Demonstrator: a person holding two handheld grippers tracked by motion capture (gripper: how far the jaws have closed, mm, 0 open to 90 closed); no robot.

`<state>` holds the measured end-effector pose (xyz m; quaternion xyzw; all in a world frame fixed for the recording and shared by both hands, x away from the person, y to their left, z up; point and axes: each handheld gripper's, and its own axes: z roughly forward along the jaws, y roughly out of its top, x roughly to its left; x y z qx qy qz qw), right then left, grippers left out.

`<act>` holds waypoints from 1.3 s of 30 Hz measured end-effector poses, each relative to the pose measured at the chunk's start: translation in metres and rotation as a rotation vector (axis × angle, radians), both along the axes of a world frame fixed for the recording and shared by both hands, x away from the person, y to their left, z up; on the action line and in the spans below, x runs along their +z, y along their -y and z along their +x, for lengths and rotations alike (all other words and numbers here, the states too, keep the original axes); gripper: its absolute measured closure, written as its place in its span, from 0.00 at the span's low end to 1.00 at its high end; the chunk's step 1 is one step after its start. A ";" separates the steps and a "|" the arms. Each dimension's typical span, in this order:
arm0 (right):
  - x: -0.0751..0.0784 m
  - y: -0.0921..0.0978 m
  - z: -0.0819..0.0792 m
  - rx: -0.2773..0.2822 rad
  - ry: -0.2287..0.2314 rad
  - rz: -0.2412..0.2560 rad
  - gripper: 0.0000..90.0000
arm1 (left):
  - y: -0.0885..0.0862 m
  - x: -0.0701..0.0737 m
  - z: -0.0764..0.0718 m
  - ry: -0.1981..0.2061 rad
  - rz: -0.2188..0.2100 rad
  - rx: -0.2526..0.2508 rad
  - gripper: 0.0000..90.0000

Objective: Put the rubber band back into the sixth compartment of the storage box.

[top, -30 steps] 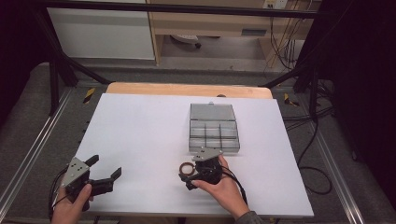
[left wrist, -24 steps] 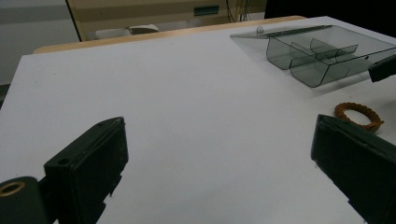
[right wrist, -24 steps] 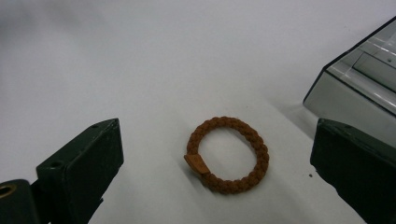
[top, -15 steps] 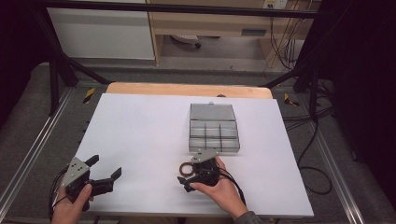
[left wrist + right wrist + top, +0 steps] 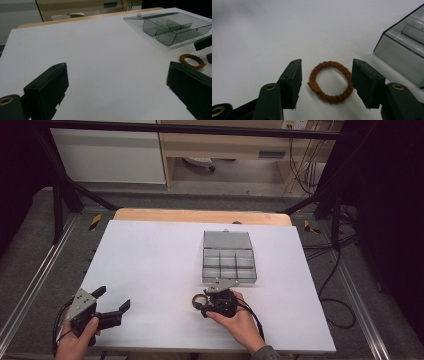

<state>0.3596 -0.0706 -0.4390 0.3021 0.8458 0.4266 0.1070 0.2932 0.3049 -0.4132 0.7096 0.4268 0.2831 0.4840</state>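
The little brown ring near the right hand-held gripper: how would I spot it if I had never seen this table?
Start at the white table and find the clear grey compartment box right of centre. Just in front of the box, towards the person, the right hand-held gripper stands open. Between its jaws, untouched, lies the braided brown hair tie, a woven ring with one flat tab, the table's one small, brown, round thing.

Your left claw is a black two-jaw tool with a grey three-cornered plate on top and a dark cable looping back past your wrist. Your right claw is built the same, with its own grey plate and a black cable. Up close, your jaws are flat, blocky black slabs with small screw holes, and brass-coloured eyelets sit at the arm joints. At your right wrist there seems to be a grey sleeve cuff.
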 end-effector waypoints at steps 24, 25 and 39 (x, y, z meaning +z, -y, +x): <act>-0.016 -0.016 -0.003 0.062 0.035 -0.127 0.93 | 0.001 0.000 0.000 0.002 -0.001 0.001 0.05; -0.016 -0.016 -0.004 0.064 0.035 -0.125 0.94 | 0.001 0.000 0.000 0.001 0.001 0.001 0.05; -0.012 -0.015 -0.005 0.079 0.054 -0.111 0.94 | 0.001 0.000 0.000 0.002 -0.002 0.000 0.05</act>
